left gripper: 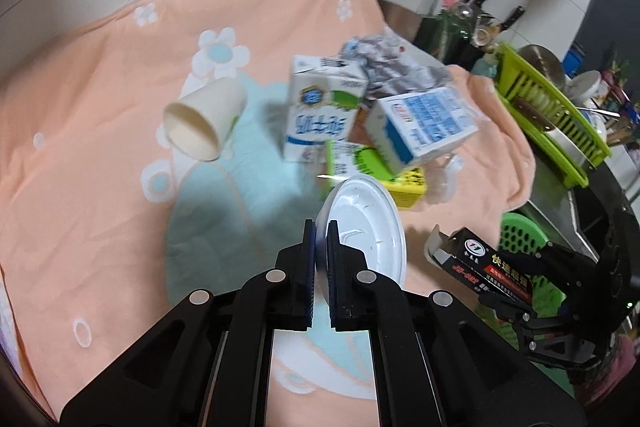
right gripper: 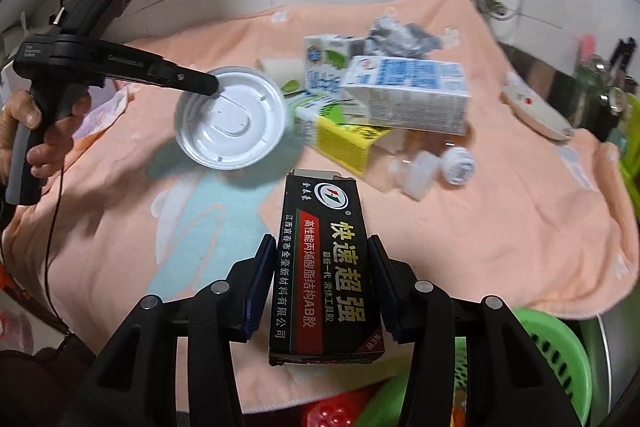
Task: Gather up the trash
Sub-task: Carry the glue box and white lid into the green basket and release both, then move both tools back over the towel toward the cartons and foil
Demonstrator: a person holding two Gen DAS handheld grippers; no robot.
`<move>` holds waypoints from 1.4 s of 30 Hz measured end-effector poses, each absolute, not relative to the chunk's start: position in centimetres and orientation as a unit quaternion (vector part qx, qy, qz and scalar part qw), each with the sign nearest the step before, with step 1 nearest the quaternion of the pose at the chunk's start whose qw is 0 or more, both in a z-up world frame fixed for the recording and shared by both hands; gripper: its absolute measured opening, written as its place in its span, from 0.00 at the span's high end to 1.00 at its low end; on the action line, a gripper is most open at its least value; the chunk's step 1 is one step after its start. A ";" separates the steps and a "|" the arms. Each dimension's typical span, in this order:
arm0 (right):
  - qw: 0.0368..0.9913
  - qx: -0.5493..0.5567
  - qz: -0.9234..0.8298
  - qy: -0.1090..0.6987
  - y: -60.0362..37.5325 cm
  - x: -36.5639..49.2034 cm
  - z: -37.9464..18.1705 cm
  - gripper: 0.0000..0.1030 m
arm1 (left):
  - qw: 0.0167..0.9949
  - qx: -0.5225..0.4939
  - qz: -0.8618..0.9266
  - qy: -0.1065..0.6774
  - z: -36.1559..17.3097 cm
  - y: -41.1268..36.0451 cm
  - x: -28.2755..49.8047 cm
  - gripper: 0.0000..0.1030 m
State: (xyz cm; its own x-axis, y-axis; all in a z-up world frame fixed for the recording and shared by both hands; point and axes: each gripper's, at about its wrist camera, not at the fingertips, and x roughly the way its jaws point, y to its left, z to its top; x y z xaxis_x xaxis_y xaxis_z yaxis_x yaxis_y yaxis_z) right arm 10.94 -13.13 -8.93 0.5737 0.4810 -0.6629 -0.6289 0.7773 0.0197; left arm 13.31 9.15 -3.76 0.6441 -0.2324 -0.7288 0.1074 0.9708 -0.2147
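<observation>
Holding two pieces of trash at once, we have the left gripper (left gripper: 320,247) clamped on the rim of the white plastic lid (left gripper: 366,223), and the right gripper (right gripper: 320,259) clasping the black glue box (right gripper: 326,267) across its narrow width. The lid stands out past the left fingertips, lifted clear of the peach towel (left gripper: 100,107), with its flat face turned toward the right-hand view. The box lies lengthwise along the right fingers, its long axis pointing forward toward the pile, its open flap at the far end. What matters next, we judge, is where the green basket (right gripper: 560,359) lies: it sits below the near edge of the towel, close under the right gripper and off to its right, so the box is the nearer load and the lid must travel across. Our guess is that the basket is the place for the trash, though nothing in view confirms it. Left on the towel are the paper cup (left gripper: 204,123) lying on its side with its mouth toward us, two milk cartons (left gripper: 320,115) leaning together, a yellow-green carton (right gripper: 344,143), crumpled foil (left gripper: 384,63) behind them, and small clear plastic caps (right gripper: 440,167).
</observation>
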 end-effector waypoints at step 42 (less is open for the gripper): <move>0.949 0.014 0.025 0.313 -35.3 -0.7 -10.1 0.30 | 0.848 0.023 -0.299 0.438 -5.3 -16.5 10.9 0.96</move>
